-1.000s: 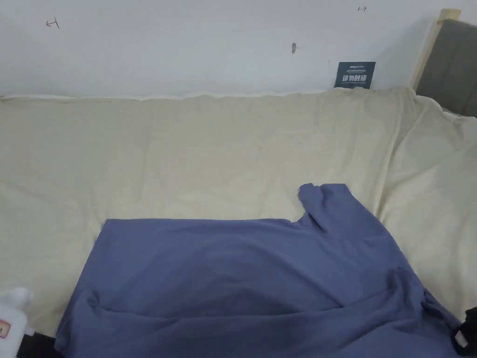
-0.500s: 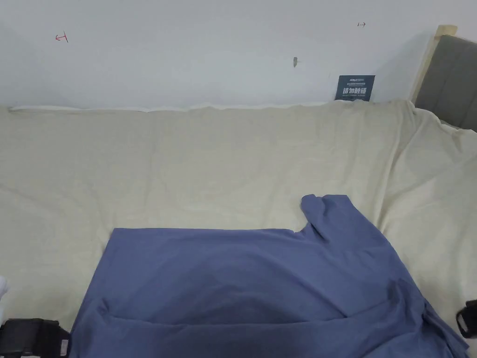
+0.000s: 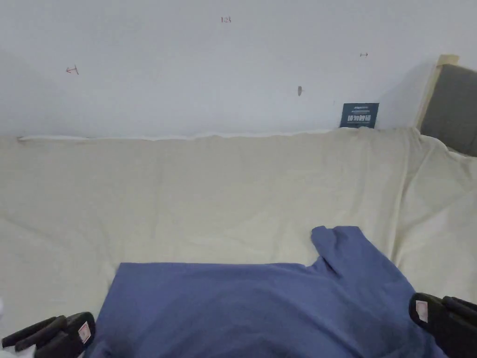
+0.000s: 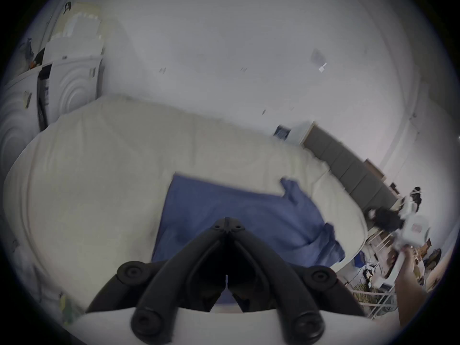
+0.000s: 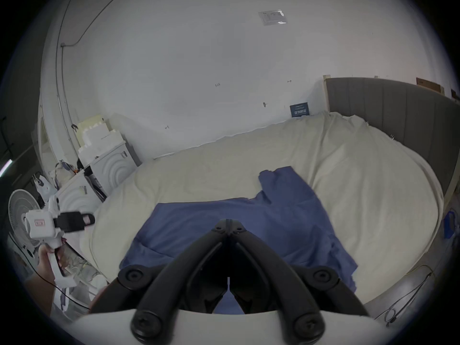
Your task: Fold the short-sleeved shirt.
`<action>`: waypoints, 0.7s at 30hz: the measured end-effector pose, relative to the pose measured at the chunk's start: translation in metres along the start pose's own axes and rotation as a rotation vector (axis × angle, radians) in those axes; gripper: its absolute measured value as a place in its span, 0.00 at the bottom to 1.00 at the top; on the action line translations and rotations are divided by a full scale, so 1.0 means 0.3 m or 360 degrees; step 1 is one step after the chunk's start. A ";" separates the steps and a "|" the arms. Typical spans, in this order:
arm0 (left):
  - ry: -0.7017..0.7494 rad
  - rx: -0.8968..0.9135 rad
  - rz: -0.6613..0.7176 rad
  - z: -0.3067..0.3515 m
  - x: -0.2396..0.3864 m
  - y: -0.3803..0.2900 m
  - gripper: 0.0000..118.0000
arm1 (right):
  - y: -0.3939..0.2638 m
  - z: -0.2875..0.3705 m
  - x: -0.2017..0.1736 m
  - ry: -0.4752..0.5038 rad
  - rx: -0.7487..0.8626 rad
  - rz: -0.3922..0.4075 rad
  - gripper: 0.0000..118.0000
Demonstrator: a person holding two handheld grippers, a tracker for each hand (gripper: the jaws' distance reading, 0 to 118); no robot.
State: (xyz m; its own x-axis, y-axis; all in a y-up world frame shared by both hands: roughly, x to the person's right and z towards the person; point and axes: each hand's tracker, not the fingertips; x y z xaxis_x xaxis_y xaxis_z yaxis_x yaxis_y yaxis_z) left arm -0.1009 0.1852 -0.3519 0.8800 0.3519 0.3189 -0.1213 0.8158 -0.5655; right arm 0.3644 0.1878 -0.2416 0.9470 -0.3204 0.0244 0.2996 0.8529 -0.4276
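The wall [image 3: 186,70] bears small handwritten marks, among them "125" [image 3: 226,19]; the dark blue sign [image 3: 359,115] at its foot has white print too small to read (the red labels on the grippers likewise)

Head view looks down across the bed [image 3: 233,196] toward the wall [image 3: 186,56], shirt [image 3: 261,307] at lower frame. Both gripper views sit low at the near bed edge, facing the same wall; all three share shirt and bed.

Left tongs [image 4: 226,222] closed and empty, right tongs [image 5: 227,223] likewise
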 end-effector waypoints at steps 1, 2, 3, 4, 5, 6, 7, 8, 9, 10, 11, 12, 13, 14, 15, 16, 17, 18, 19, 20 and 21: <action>-0.0076 0.0080 -0.0024 -0.008 0.006 0.046 0.00 | 0.008 -0.018 -0.006 0.0022 -0.0025 -0.0001 0.00; -0.0092 0.0084 -0.0061 -0.038 0.008 0.101 0.00 | 0.016 -0.039 -0.010 0.0054 -0.0077 0.0018 0.00; -0.0059 0.0027 -0.0062 -0.094 0.001 0.171 0.00 | 0.025 -0.062 -0.011 0.0057 -0.0128 0.0058 0.00; -0.0034 -0.0049 -0.0052 -0.168 -0.008 0.243 0.00 | 0.032 -0.083 -0.020 0.0023 -0.0143 0.0105 0.00; -0.0007 -0.0133 -0.0017 -0.243 -0.032 0.294 0.00 | 0.038 -0.101 -0.027 -0.0003 -0.0145 0.0137 0.00; 0.0006 -0.0209 0.0019 -0.336 -0.068 0.340 0.00 | 0.044 -0.121 -0.031 -0.0009 -0.0148 0.0150 0.00; 0.0052 -0.0330 0.0020 -0.436 -0.102 0.376 0.00 | 0.049 -0.140 -0.029 0.0005 -0.0152 0.0154 0.00; 0.0065 -0.0417 0.0047 -0.532 -0.129 0.408 0.00 | 0.055 -0.159 -0.029 0.0027 -0.0163 0.0160 0.00; 0.0105 -0.0555 0.0038 -0.636 -0.163 0.423 0.00 | 0.061 -0.182 -0.032 0.0054 -0.0185 0.0175 0.00; 0.0139 -0.0663 0.0047 -0.728 -0.198 0.429 0.00 | 0.064 -0.200 -0.032 0.0064 -0.0193 0.0182 0.00; 0.0145 -0.0754 0.0039 -0.797 -0.224 0.424 0.00 | 0.063 -0.212 -0.030 0.0076 -0.0199 0.0185 0.00; 0.0152 -0.0832 -0.0006 -0.872 -0.239 0.422 0.00 | 0.066 -0.232 -0.029 0.0093 -0.0217 0.0187 0.00; 0.0219 -0.0911 -0.0065 -0.936 -0.253 0.413 0.00 | 0.068 -0.252 -0.027 0.0102 -0.0239 0.0184 0.00; 0.0265 -0.0958 -0.0103 -0.974 -0.259 0.401 0.00 | 0.070 -0.269 -0.024 0.0109 -0.0256 0.0181 0.00; 0.0323 -0.0956 -0.0169 -1.021 -0.272 0.400 0.07 | 0.060 -0.279 -0.014 0.0114 -0.0277 0.0179 0.00; 0.0324 -0.0971 -0.0177 -1.067 -0.306 0.402 0.24 | 0.060 -0.297 -0.010 0.0121 -0.0298 0.0177 0.00; 0.0316 -0.0983 -0.0145 -1.095 -0.319 0.399 0.54 | 0.059 -0.313 -0.006 0.0131 -0.0322 0.0172 0.00; 0.0321 -0.1048 -0.0108 -1.127 -0.333 0.388 0.88 | 0.058 -0.331 -0.001 0.0140 -0.0347 0.0167 0.00; 0.0322 -0.1078 -0.0077 -1.152 -0.345 0.377 1.00 | 0.032 -0.339 0.038 0.0138 -0.0357 0.0164 0.00; 0.0302 -0.1089 -0.0081 -1.169 -0.353 0.372 1.00 | 0.029 -0.352 0.043 0.0139 -0.0372 0.0168 0.00; 0.0305 -0.1091 -0.0096 -1.186 -0.355 0.369 1.00 | 0.024 -0.367 0.047 0.0138 -0.0394 0.0177 0.00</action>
State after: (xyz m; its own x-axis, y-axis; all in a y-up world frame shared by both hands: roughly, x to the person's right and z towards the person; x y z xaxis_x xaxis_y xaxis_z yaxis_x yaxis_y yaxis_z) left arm -0.0447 0.0747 -0.7193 0.9489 0.1774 0.2611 0.1907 0.3369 -0.9220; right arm 0.3672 0.1440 -0.3438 0.9558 -0.2734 -0.1080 0.1466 0.7618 -0.6311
